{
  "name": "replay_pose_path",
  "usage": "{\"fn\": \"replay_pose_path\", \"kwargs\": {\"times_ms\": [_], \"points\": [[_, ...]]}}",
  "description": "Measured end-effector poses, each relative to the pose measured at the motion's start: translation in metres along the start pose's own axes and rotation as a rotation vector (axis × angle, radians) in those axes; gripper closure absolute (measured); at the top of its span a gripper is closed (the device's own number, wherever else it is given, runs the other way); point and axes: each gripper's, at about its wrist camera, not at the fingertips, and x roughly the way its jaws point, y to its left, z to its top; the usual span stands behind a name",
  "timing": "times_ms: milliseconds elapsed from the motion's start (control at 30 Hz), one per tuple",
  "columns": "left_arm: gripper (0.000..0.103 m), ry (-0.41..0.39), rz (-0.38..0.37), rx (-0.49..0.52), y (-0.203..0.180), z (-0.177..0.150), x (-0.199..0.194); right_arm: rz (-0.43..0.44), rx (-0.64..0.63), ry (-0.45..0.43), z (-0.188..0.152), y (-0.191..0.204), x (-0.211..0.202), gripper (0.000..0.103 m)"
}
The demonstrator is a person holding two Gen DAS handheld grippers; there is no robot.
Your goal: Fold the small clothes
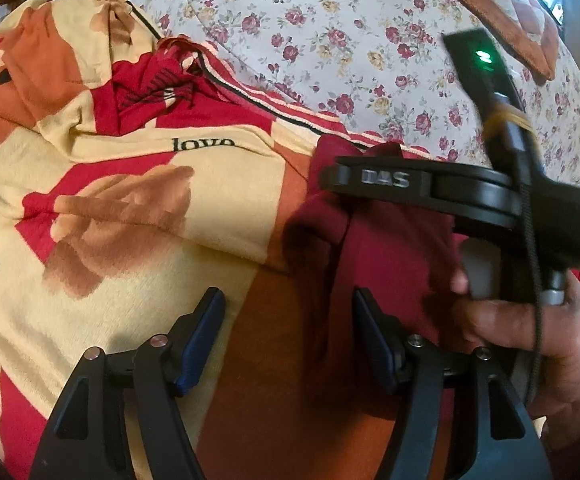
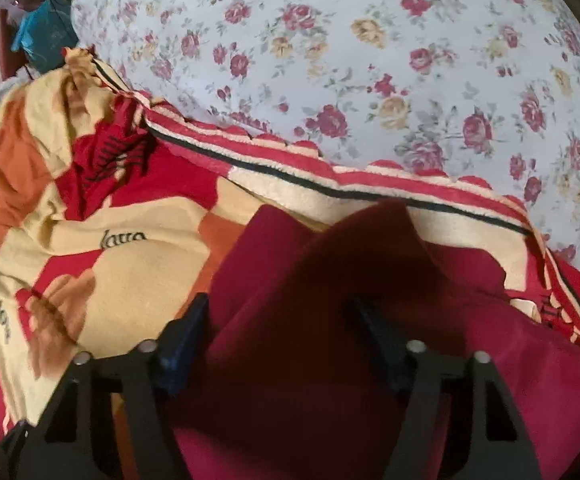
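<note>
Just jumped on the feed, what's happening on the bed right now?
A person is working a dark red fabric garment with two handheld grippers, on a red, cream and orange "love" blanket spread over a floral bedsheet. The right gripper straddles a raised fold of the garment, jaws apart. The left gripper hovers open at the garment's edge. The cloth is bunched, not yet folded flat.

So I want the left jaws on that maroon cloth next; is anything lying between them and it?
Nothing visible does. The maroon garment lies on the patterned blanket right beside the left gripper, whose jaws stand open over bare blanket. The right gripper is already over the same cloth.
</note>
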Motion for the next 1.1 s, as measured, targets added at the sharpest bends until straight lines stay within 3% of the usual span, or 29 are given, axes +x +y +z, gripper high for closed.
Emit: {"fn": "replay_pose_path", "kwargs": {"times_ms": [200, 433, 500, 633, 700, 767, 833, 933, 1000, 1100], "points": [[0.058, -0.013, -0.043, 0.012, -0.008, 0.004, 0.0, 0.124, 0.058, -0.011, -0.002, -0.02, -0.022, 0.072], [0.059, -0.065, -0.093, 0.118, -0.029, 0.006, -0.003, 0.163, 0.083, -0.014, -0.008, -0.037, -0.035, 0.079], [0.067, -0.055, -0.133, 0.149, -0.034, 0.007, 0.001, 0.179, 0.102, -0.009, -0.009, -0.041, -0.036, 0.079], [0.092, -0.041, -0.14, 0.154, -0.031, 0.007, 0.007, 0.197, 0.114, 0.003, -0.008, -0.044, -0.035, 0.079], [0.098, -0.036, -0.173, 0.138, -0.029, 0.008, 0.007, 0.21, 0.121, 0.017, -0.008, -0.045, -0.035, 0.078], [0.101, -0.049, -0.195, 0.142, -0.028, 0.007, 0.004, 0.245, 0.173, 0.05, -0.005, -0.052, -0.035, 0.074], [0.102, -0.059, -0.195, 0.152, -0.03, 0.006, 0.001, 0.245, 0.236, 0.065, -0.001, -0.058, -0.034, 0.049], [0.103, -0.067, -0.2, 0.157, -0.031, 0.005, -0.001, 0.229, 0.249, 0.06, 0.009, -0.054, -0.032, 0.031], [0.103, -0.068, -0.202, 0.156, -0.031, 0.004, -0.002, 0.193, 0.215, 0.097, 0.016, -0.044, -0.023, 0.024], [0.103, -0.068, -0.203, 0.156, -0.031, 0.004, -0.002, 0.17, 0.181, 0.14, 0.023, -0.029, -0.007, 0.024]]}}
